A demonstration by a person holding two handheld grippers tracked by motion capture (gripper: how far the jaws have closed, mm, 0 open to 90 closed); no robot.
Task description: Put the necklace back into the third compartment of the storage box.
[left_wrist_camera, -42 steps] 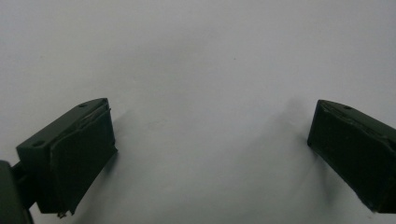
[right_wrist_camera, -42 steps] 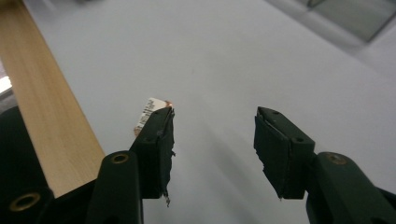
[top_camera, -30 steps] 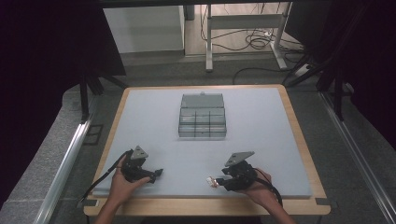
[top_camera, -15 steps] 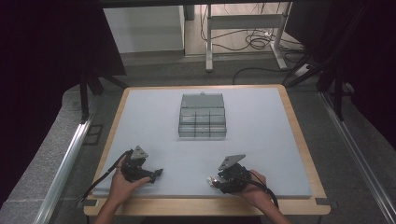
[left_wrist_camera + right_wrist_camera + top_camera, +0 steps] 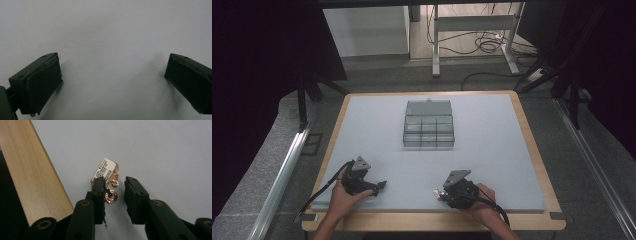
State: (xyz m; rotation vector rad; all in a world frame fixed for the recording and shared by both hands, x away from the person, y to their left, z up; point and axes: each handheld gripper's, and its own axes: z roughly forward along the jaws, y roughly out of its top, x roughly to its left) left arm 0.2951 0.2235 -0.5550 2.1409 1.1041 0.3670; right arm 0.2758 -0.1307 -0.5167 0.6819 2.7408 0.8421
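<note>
Right gripper (image 5: 114, 187): jaws apart around rose-gold necklace (image 5: 110, 195) with white tag (image 5: 104, 169), near table edge.
Left gripper (image 5: 112, 82): jaws wide apart over bare mat (image 5: 112, 30).

Two grippers are on the table: the left gripper (image 5: 379, 186) and the right gripper (image 5: 438, 193). One clear compartment box (image 5: 428, 124) sits there. One rose-gold necklace (image 5: 110, 195) carries one white tag (image 5: 104, 168).
</note>
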